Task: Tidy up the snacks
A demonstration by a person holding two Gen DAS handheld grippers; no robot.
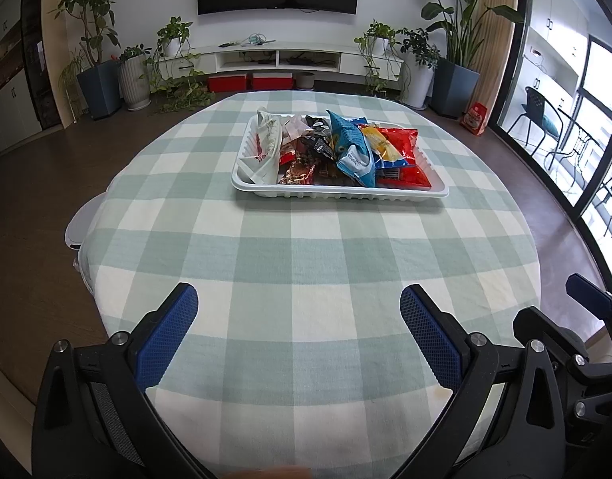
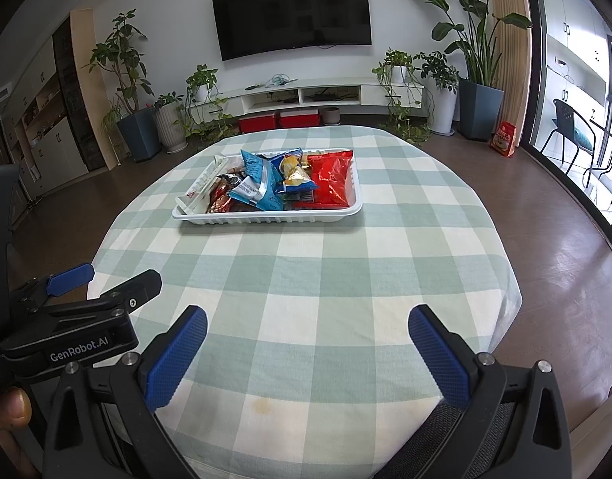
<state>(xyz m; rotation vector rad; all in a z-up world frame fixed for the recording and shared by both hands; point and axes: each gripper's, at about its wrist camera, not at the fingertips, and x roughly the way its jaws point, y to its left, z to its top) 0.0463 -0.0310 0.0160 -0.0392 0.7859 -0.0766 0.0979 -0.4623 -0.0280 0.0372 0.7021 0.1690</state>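
Your left claw (image 1: pixel 298 299) and right claw (image 2: pixel 308 319), both with fingers spread apart and holding nothing, hover over the near edge of the checked worktop (image 1: pixel 306 247). The white tray (image 1: pixel 338 192) heaped with snack packets (image 1: pixel 356 147) lies well ahead of you toward the far side, its long axis running across your view. From the left claw it sits almost straight ahead; from the right claw it lies ahead and to the left. Neither claw looks clearly nearer
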